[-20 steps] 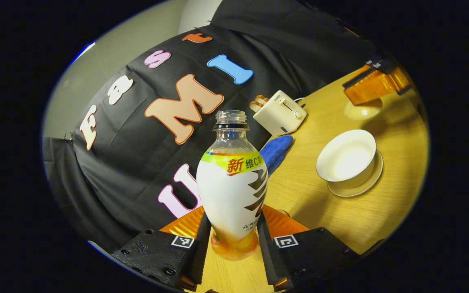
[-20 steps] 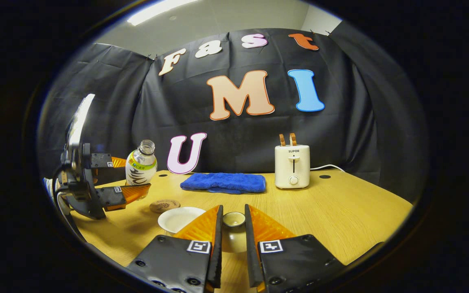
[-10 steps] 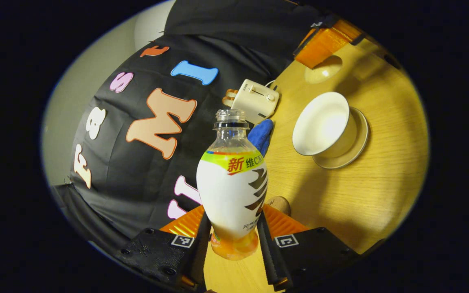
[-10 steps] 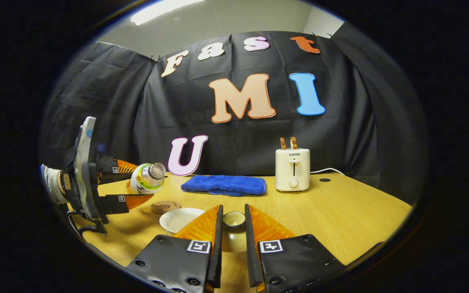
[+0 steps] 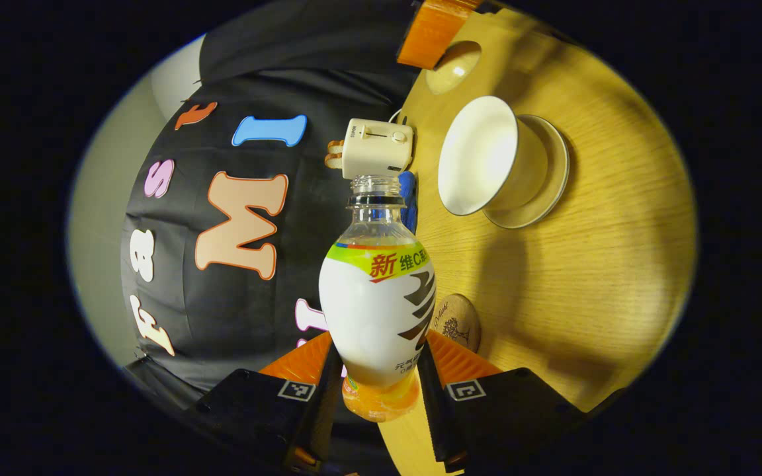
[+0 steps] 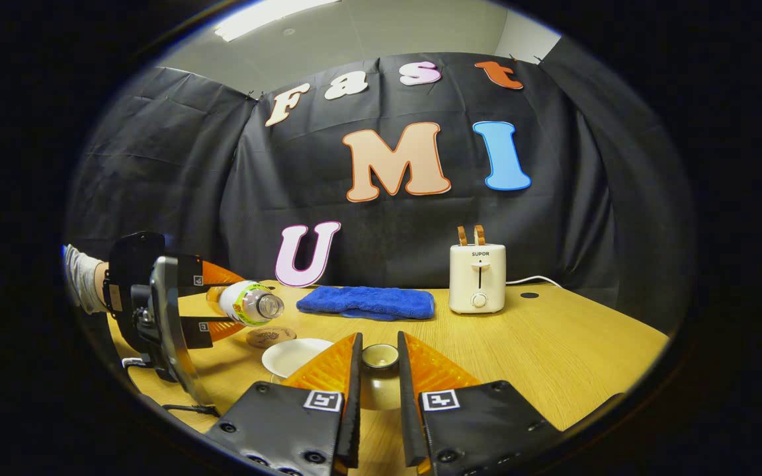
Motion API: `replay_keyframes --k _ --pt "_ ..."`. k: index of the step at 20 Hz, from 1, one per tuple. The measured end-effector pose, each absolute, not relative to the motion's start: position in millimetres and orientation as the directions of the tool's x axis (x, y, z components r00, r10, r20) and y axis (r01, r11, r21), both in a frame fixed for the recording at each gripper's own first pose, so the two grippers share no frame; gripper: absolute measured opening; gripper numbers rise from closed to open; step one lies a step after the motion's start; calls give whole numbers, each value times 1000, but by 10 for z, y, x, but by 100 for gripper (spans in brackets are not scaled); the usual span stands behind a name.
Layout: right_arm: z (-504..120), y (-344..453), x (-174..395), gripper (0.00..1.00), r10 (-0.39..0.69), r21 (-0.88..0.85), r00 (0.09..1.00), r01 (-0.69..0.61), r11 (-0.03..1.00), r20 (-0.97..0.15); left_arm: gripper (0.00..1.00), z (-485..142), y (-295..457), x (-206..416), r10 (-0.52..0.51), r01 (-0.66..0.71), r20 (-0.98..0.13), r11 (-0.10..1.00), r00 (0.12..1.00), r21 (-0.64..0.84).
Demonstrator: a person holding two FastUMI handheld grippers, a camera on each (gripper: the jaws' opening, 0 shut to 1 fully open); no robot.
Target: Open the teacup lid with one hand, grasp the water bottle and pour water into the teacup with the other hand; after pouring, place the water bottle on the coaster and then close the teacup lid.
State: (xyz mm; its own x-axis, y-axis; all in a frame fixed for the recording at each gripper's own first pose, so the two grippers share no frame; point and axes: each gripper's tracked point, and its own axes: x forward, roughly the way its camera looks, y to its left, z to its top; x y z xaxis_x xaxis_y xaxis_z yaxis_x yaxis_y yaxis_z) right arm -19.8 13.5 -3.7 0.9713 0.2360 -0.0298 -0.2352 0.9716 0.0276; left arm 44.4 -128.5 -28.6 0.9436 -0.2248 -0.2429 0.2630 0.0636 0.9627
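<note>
Two grippers work: left gripper (image 5: 377, 390) clenches the white-labelled clear plastic bottle (image 5: 377, 297), now tipped near horizontal toward the white porcelain teacup (image 5: 480, 155); right gripper (image 6: 378, 370) grips the lid (image 6: 380, 357). Pouring looks imminent.

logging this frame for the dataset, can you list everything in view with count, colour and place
water bottle: 1, white label, orange drink, uncapped, tipped toward the teacup, in the left gripper
teacup: 1, white, open, on its saucer
saucer: 1, white, under the teacup
teacup lid: 1, cream, between the right gripper's fingers
coaster: 1, brown, on the table beside the bottle
towel: 1, blue, by the wall
toaster: 1, cream, right of the towel
table: 1, light wood
left gripper: shut on the bottle
right gripper: shut on the lid
hand: 1, gloved, behind the left gripper
</note>
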Motion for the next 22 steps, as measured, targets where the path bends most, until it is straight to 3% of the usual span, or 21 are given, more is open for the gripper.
replay_keyframes --k 10,22 --pt "-17 160 -214 31 243 14 970 -242 970 -19 57 -264 -1207 455 -170 258 -292 -197 941 946" --pt "-13 192 -224 30 259 14 966 -259 966 -17 58 -148 -1282 347 -154 200 -276 -386 949 901"
